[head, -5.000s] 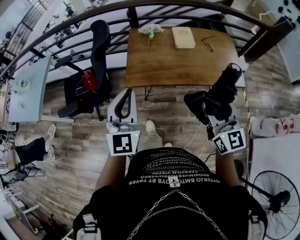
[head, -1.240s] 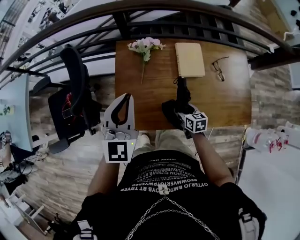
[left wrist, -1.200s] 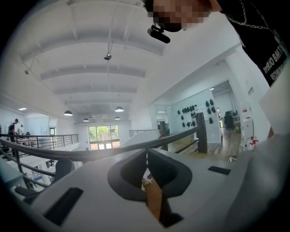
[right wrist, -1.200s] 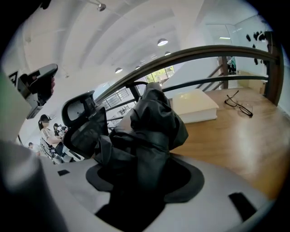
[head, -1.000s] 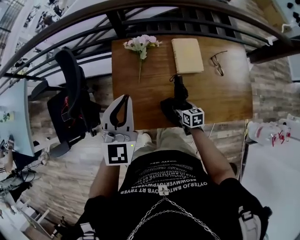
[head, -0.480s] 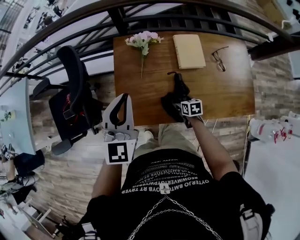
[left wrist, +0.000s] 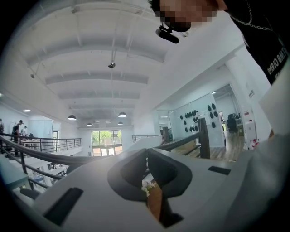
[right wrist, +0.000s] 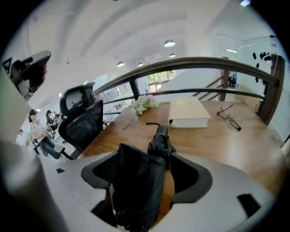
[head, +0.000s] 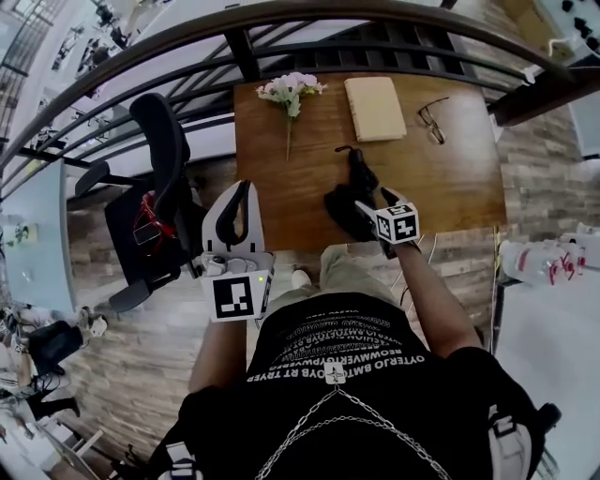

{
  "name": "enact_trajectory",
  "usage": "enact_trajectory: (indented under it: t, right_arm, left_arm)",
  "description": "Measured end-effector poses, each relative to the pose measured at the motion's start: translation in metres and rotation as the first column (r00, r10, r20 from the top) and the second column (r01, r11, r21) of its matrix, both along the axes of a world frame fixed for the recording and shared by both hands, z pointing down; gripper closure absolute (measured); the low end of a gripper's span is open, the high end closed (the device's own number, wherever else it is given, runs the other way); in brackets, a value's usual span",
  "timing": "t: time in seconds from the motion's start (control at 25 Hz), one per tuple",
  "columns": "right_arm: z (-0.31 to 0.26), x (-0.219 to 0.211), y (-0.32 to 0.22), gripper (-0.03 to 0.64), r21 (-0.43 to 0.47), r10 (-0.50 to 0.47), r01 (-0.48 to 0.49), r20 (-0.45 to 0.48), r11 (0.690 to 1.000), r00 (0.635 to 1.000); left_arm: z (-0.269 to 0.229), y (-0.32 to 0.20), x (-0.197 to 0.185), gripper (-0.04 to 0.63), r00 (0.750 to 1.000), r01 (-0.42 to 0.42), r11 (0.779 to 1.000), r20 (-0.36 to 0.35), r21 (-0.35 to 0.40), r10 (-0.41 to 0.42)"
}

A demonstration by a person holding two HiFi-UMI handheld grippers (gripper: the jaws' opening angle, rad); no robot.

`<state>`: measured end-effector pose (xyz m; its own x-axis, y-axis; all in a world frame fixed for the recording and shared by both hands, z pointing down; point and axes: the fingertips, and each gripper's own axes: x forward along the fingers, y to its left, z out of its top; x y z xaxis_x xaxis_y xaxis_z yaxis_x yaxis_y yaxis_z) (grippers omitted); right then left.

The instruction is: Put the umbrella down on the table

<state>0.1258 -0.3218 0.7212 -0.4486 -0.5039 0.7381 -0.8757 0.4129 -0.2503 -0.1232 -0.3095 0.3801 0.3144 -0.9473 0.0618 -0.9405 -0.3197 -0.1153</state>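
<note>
Right gripper view tells most of it. The right gripper (right wrist: 147, 156) stands with its jaws spread wide. They have just been opening, and the folded black umbrella (right wrist: 159, 138) lies in the gap between them. Its loose fabric slumps against one jaw, while bare wood shows beside the other. As far as I can judge, nothing is being squeezed. The umbrella's weight looks to rest on the table (right wrist: 217, 145), close to the near edge and roughly midway along it. Its slimmer end, with a small strap loop, points toward the table's far side.

Off the table's near-left corner, over the floor, the left gripper (head: 239, 192) hangs with its jaws closed tip to tip. Nothing is between them, and it takes no part here.

Further up the table, well apart from the umbrella, lies a pale book (head: 373, 108). A pair of glasses (head: 429, 120) sits to the book's right, and a sprig of flowers (head: 289, 89) lies toward the far-left corner. A dark railing (head: 375, 28) runs just behind the table's far edge.

The putting-down itself looks done — the umbrella is on the wood and the hold is off. I'd say all that remains is to draw the right gripper back past the table's near edge. The fabric leaning on that jaw might snag and drag along with it.
</note>
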Motion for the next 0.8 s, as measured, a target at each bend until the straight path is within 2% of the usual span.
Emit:
enact_trajectory:
  t: [0.12, 0.28, 0.4, 0.56, 0.8]
  right_arm:
    - [-0.045, 0.003, 0.001, 0.277, 0.124, 0.033, -0.042, 0.071, 0.991, 0.997]
    - [-0.106, 0.007, 0.009, 0.489, 0.302, 0.05, -0.068, 0.066, 0.951, 0.997]
    - [-0.151, 0.013, 0.015, 0.574, 0.411, 0.079, -0.099, 0.067, 0.906, 0.995]
    - [-0.209, 0.022, 0.028, 0.6, 0.507, 0.113, -0.146, 0.096, 0.849, 0.989]
    - [-0.3, 0.022, 0.06, 0.601, 0.626, 0.096, -0.152, 0.122, 0.765, 0.988]
  left_arm:
    - [-0.007, 0.006, -0.005, 0.563, 1.0, 0.001, 1.0, 0.022, -0.007, -0.001]
    - [-0.019, 0.018, -0.016, 0.563, 1.0, 0.012, 1.0, 0.005, 0.0, -0.012]
    - [-0.029, 0.028, -0.018, 0.563, 1.0, 0.009, 1.0, 0.005, 0.011, -0.009]
    - [-0.043, 0.042, -0.013, 0.563, 1.0, -0.017, 0.999, 0.01, 0.038, 0.017]
    - [-0.057, 0.062, -0.015, 0.563, 0.999, -0.041, 0.997, -0.004, 0.064, 0.041]
